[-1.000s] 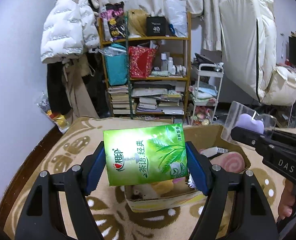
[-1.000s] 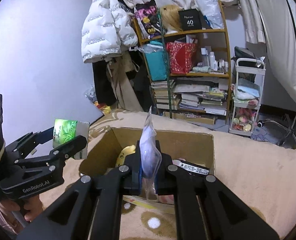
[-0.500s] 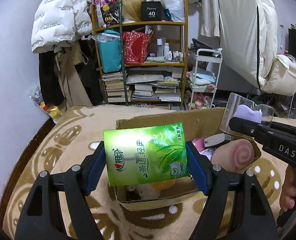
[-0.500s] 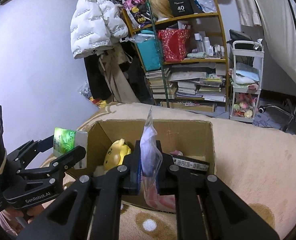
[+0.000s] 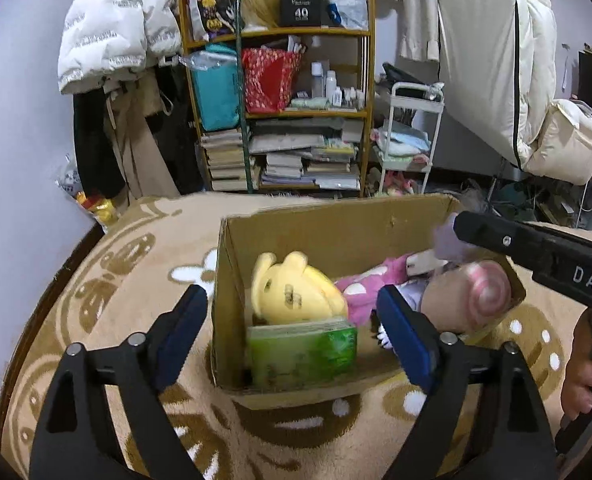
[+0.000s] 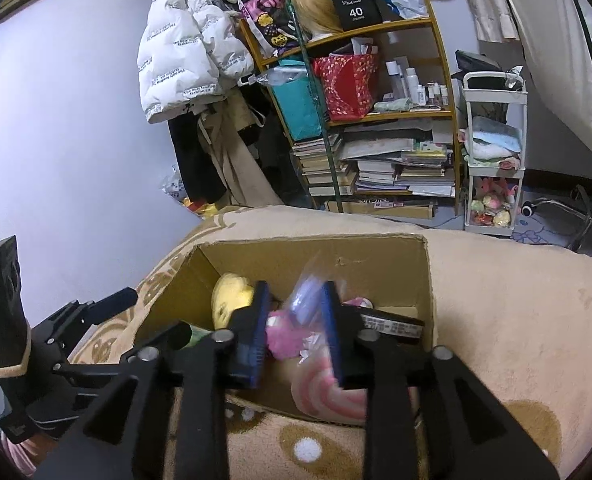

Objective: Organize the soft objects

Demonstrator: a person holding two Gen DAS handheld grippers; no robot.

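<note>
A cardboard box (image 5: pixel 336 232) stands on the beige patterned rug. The green tissue pack (image 5: pixel 302 350) lies inside its near wall, next to a yellow plush (image 5: pixel 291 290), a pink plush (image 5: pixel 372 284) and a pink-swirl roll plush (image 5: pixel 472 292). My left gripper (image 5: pixel 291 332) is open and empty, its fingers straddling the box's near left corner. My right gripper (image 6: pixel 296 320) is open above the box (image 6: pixel 376 256); the clear bag with a purple item (image 6: pixel 306 296) sits blurred between its fingers. The right gripper also shows in the left wrist view (image 5: pixel 536 248).
A cluttered wooden shelf (image 5: pixel 296 116) with books and bags stands behind, with a white rolling cart (image 5: pixel 408 136) to its right. A white puffer jacket (image 5: pixel 111 32) hangs at left. The rug (image 5: pixel 135 264) surrounds the box.
My left gripper has opened and the green tissue pack has dropped into the box. My right gripper has lowered over the box and opened around the bag.
</note>
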